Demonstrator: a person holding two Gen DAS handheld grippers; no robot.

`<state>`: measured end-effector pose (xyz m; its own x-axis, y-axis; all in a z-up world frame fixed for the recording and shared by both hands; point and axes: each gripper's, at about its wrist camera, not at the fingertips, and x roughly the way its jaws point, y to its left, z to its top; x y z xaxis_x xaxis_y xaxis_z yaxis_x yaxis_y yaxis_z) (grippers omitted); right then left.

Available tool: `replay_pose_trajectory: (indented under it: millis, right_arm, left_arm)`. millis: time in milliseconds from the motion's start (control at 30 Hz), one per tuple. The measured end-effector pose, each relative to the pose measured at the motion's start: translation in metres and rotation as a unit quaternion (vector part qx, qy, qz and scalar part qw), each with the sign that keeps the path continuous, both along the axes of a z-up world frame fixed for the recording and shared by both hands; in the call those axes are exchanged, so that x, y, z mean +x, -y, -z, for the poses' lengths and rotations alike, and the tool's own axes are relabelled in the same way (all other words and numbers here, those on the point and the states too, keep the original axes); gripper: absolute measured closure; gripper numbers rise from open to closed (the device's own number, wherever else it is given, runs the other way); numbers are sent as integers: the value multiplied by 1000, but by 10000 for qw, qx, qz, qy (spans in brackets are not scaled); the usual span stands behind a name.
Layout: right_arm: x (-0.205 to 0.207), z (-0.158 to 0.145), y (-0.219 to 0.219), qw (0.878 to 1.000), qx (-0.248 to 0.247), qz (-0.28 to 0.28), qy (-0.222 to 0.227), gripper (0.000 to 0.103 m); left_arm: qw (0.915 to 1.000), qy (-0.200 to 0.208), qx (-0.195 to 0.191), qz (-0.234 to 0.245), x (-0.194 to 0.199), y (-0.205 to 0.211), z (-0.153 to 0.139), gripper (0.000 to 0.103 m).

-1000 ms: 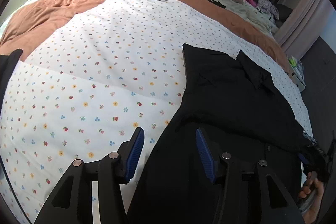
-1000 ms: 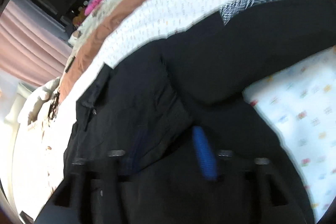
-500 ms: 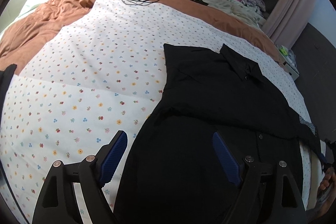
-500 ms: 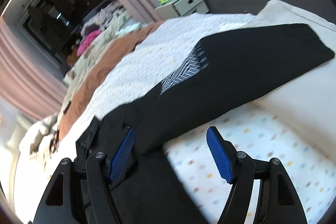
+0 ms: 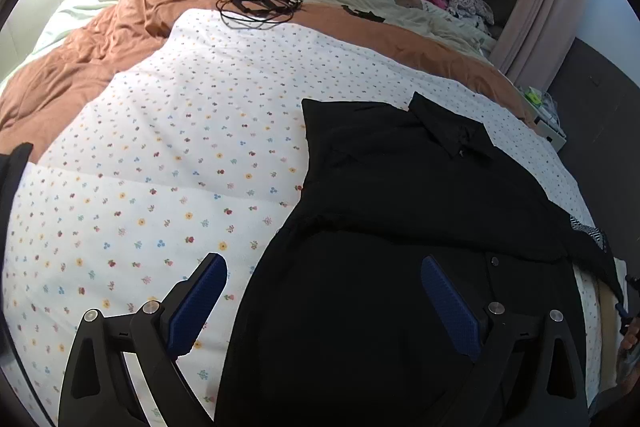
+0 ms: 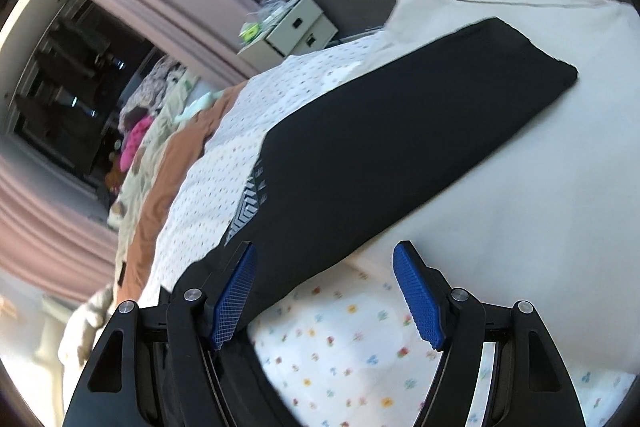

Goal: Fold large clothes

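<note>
Shirt: the black shirt (image 5: 420, 211) lies flat on the bed, toward its right side, collar (image 5: 452, 131) at the far end and hem nearest us, so it looks spread out ready for folding.
Sleeve: one long sleeve (image 6: 400, 131) stretches off to the right over a pale cushion (image 6: 520, 187); I'd guess it needs bringing in across the body.
Left tool: the left tool (image 5: 324, 307) hangs over the near hem with its blue pads wide apart, holding nothing.
Right tool: the right tool (image 6: 326, 295) is spread apart too, empty, just above where the sleeve leaves the body.
Bedding: a floral sheet (image 5: 160, 167) gives a smooth surface; a rust quilt (image 5: 80, 59) sits pushed to the far left.
Clutter: coiled black cables (image 5: 258, 7) lie at the far end, well apart from the shirt.
</note>
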<state>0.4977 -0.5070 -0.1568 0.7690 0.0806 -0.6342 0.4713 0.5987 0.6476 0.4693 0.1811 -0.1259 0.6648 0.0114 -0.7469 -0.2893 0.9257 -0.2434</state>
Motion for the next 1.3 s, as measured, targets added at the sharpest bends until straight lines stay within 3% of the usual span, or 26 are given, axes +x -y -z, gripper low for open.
replay_pose_trajectory:
  millis: [100, 200, 267, 300, 333, 433, 600, 833, 1300]
  right_arm:
    - [0, 9, 9, 9997, 102, 141, 151, 32]
    - [5, 20, 13, 9993, 91, 320, 160, 41]
    - [12, 23, 21, 9991, 137, 363, 170, 57]
    - [13, 25, 26, 9988, 172, 399, 237, 81]
    - [13, 28, 32, 9982, 243, 452, 306, 97]
    - [5, 30, 39, 9936, 712, 565, 666, 99]
    - [1, -20, 12, 9925, 78, 383, 1159, 99]
    - [-6, -76, -45, 9790, -238, -223, 2012, 99]
    - [2, -116, -177, 9525, 19, -1460, 2672, 99]
  left_arm:
    - [10000, -42, 31, -55, 2, -1, 1, 5]
    - [9999, -26, 66, -129, 1, -4, 2, 5]
    - [9998, -44, 102, -143, 1, -6, 3, 5]
    - [9997, -58, 152, -156, 0, -7, 3, 5]
    - [9996, -68, 197, -175, -1, -8, 3, 5]
    - [9993, -71, 267, -242, -2, -11, 2, 5]
    - [9993, 53, -24, -378, -5, -19, -4, 5]
    - [9984, 249, -286, -410, -10, -22, -14, 5]
    - [9956, 502, -660, -443, -27, -37, -24, 5]
